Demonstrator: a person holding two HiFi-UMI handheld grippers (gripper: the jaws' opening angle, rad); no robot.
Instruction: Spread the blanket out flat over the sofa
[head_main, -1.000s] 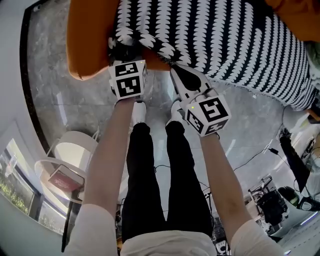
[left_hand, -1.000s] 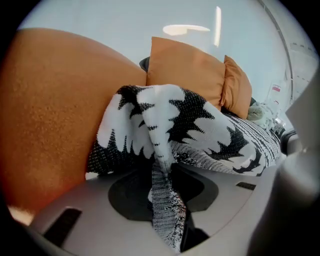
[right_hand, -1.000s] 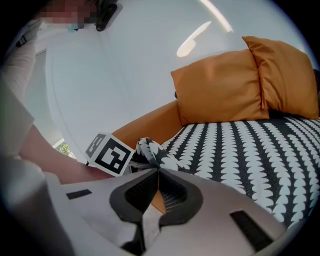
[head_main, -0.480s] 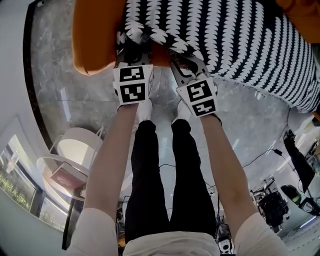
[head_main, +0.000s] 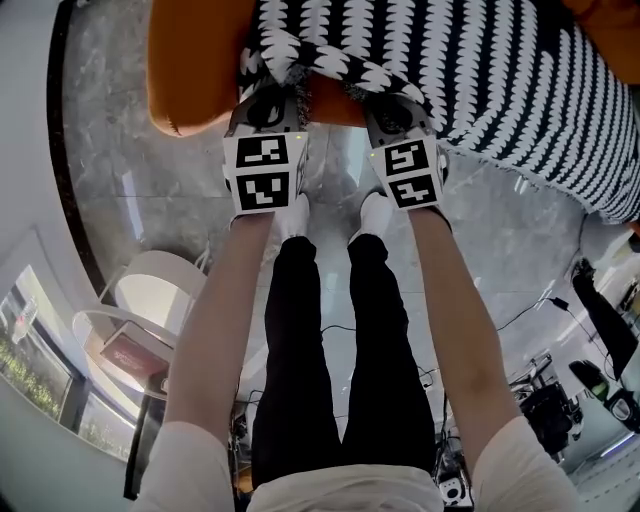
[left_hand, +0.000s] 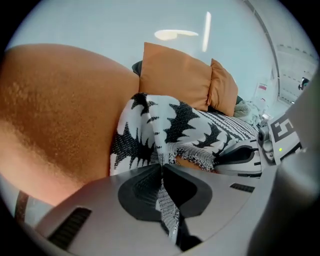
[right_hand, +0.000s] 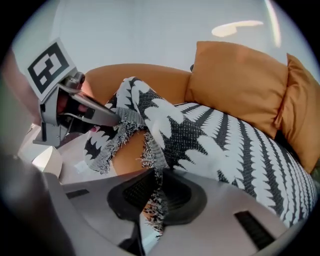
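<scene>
Setting: grey marble floor (head_main: 120, 200); an orange sofa (head_main: 190, 70) stands in front of the person, with two orange cushions (right_hand: 240, 85) against its back.
Blanket: the black-and-white knitted blanket (head_main: 480, 70) lies over the sofa seat. Its near corner, by the sofa arm, is bunched and folded over. The fringed edge hangs over the front of the seat.
Left gripper: the left gripper (left_hand: 161, 167) has just been closing its jaws. They are now pressed together on a fold of the bunched corner, with cloth running down between them.
Right gripper: the right gripper (right_hand: 156, 176) has just been opening its jaws. They stand slightly apart with the fringed edge hanging between them, and no firm pinch is evident.
Stage: judged as taking hold of the near edge, the two grippers close together.
Risk, slip: if the right jaws close on fringe threads alone, the edge is likely to pull free.
Risk, crease: the left jaws hold doubled cloth, so a pull may carry the fold along.
Risk, ridge: pulling from two points this close may gather the blanket instead of flattening it.
Risk, drag: too strong a pull towards the person could draw the blanket off the seat.
</scene>
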